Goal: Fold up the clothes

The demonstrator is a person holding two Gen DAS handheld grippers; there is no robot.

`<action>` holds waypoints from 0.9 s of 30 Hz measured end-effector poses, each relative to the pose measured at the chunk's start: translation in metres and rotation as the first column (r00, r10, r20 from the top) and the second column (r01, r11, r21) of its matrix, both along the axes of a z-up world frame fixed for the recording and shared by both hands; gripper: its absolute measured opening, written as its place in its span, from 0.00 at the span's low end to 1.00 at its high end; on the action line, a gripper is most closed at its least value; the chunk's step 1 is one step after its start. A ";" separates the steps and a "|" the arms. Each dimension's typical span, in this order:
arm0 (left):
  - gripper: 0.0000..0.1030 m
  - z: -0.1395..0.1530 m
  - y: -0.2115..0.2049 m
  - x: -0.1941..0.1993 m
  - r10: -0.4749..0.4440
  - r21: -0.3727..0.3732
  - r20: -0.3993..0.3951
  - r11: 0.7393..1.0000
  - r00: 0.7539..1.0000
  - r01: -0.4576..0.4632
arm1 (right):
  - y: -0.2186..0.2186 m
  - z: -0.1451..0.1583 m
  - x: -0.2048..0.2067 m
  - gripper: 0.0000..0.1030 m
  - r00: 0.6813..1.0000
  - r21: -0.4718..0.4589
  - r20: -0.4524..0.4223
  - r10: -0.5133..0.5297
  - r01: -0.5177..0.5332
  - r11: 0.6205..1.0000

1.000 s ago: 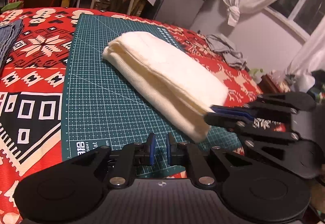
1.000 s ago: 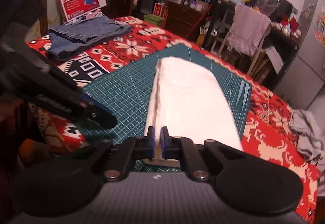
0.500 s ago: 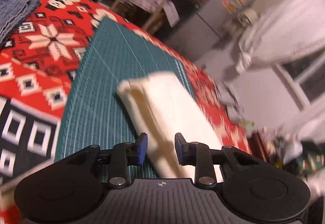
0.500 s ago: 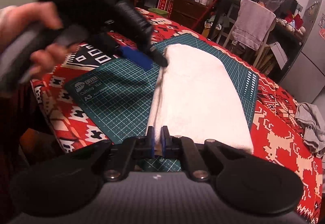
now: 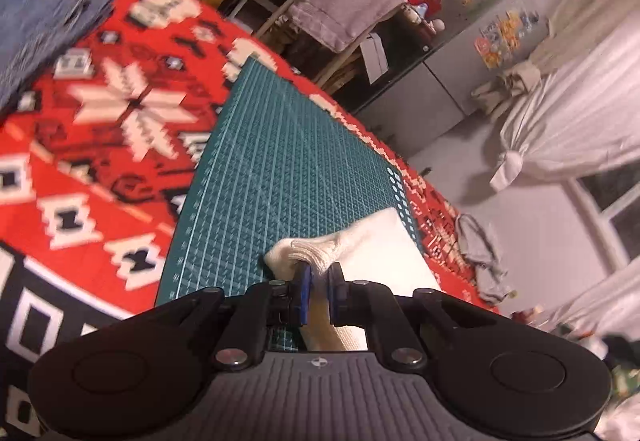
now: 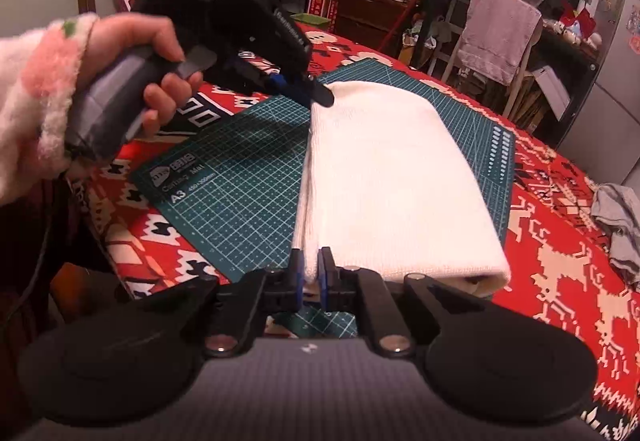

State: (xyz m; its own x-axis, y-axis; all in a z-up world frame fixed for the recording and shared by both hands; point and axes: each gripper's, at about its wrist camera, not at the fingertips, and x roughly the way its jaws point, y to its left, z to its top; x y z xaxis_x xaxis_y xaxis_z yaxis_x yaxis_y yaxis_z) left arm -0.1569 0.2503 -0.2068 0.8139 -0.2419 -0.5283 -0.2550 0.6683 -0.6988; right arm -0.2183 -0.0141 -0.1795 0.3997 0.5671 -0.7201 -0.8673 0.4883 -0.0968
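Observation:
A folded cream-white garment (image 6: 394,177) lies lengthwise on the green cutting mat (image 6: 240,177). My right gripper (image 6: 311,273) is shut on the garment's near left corner. In the right wrist view my left gripper (image 6: 322,95), held in a hand with a fluffy white and pink sleeve, pinches the garment's far left corner. The left wrist view shows my left gripper (image 5: 319,291) shut on a bunched corner of the garment (image 5: 376,253), whose cloth is puckered between the blue pads, above the mat (image 5: 288,161).
The mat lies on a red patterned tablecloth (image 6: 560,273). Folded blue jeans (image 5: 36,29) sit at the far left of the table. A grey cloth (image 6: 618,213) lies at the right edge. A chair with a draped towel (image 6: 498,33) and cluttered shelves stand behind.
My left gripper swung to the garment's far left corner, opened on the way, and has now shut on that corner. My right gripper kept its grip on the near corner.

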 end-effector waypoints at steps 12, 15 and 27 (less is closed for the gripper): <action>0.09 -0.007 0.009 0.000 -0.028 -0.062 0.015 0.998 0.999 0.029 | -0.026 0.035 0.052 0.11 0.936 0.290 -0.342 -0.079 0.185 0.939; 0.09 -0.008 0.010 0.001 -0.031 -0.073 0.014 0.997 0.999 0.032 | 0.001 0.040 0.068 0.05 0.961 0.272 -0.258 -0.100 0.172 0.947; 0.09 -0.007 0.014 0.003 -0.044 -0.084 -0.005 0.996 0.999 0.043 | 0.077 0.008 0.081 0.00 0.998 0.088 -0.068 0.017 -0.011 0.996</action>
